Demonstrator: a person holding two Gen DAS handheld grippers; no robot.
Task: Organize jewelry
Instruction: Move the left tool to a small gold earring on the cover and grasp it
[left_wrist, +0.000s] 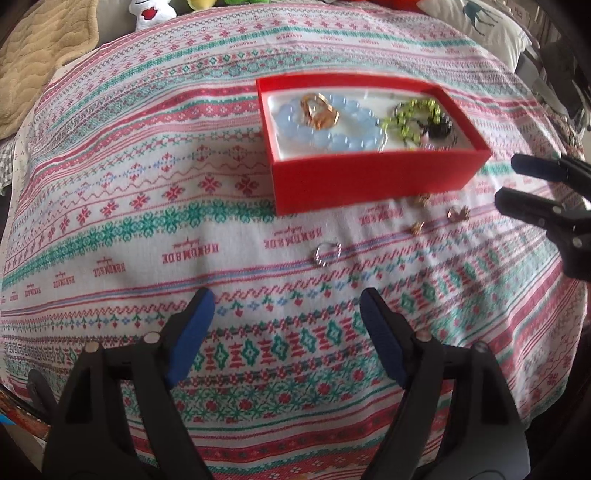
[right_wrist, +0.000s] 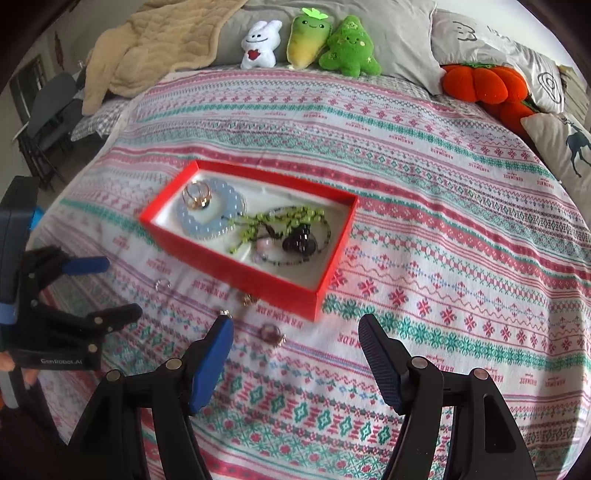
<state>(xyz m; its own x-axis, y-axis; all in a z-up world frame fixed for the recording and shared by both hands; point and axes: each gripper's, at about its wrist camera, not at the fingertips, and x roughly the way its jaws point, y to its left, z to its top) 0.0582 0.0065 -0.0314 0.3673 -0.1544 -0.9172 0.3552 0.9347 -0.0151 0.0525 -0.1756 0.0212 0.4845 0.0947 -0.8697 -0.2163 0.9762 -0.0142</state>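
We hold both tongs wide open and empty above a bed spread with a red, green and white patterned woven cloth (left_wrist: 147, 206). The left gripper (left_wrist: 284, 302), blue pads apart, hangs over bare cloth, near a small silver ring (left_wrist: 327, 253) lying loose on the fabric. The right gripper (right_wrist: 295, 328) hovers just beside a round gold-rimmed ring (right_wrist: 271, 333), with nothing between its pads. Two more small gold pieces (left_wrist: 417, 227) lie on the cloth close to the near wall of the shallow red cardboard box (right_wrist: 236, 273), which sits mid-bed. Inside the box we see a pale blue beaded bracelet (left_wrist: 321, 136) at its left end with gold rings (left_wrist: 319, 110) resting on it, and a green beaded strand (right_wrist: 280, 218) with a dark stone toward the right end. Plush toys (right_wrist: 325, 40) line the far pillows.
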